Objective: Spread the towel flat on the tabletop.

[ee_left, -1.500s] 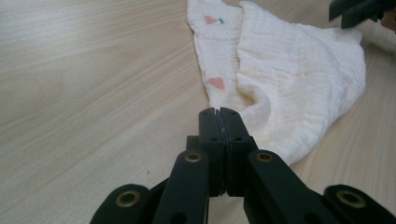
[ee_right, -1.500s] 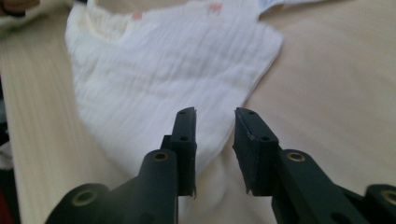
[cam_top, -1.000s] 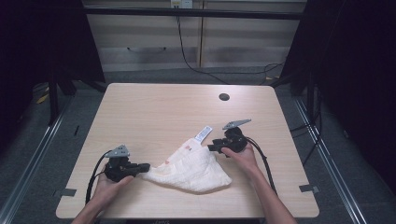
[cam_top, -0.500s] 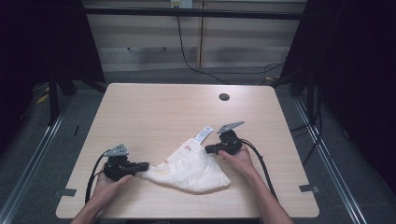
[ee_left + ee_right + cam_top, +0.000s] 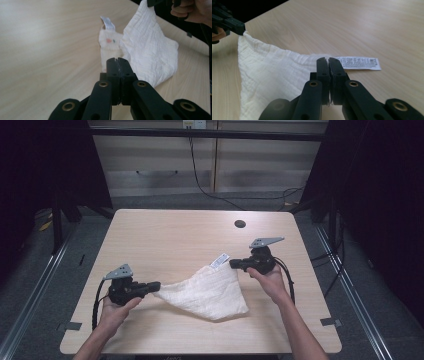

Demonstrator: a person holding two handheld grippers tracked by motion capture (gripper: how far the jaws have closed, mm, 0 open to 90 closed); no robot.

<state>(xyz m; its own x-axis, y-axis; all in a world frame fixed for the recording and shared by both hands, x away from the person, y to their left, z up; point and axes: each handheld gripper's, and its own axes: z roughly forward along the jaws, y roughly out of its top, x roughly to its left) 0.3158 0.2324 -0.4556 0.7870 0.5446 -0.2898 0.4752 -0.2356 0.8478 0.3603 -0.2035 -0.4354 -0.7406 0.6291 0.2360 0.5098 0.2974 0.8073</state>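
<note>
on the bare wooden table (image 5: 165, 235), white cloth (image 5: 210, 292) with label (image 5: 219, 261), both jaws pinching its corners

A cream-white crinkled cloth (image 5: 207, 292) with a white printed label (image 5: 219, 261) lies on the pale wood-grain table (image 5: 165, 235).

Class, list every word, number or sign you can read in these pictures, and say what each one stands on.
None can be read.
White care label on the white cloth: several lines of small print, too small and blurred to read.
Two small marks, pink and green, on the cloth: blurred, no letters made out.
</note>
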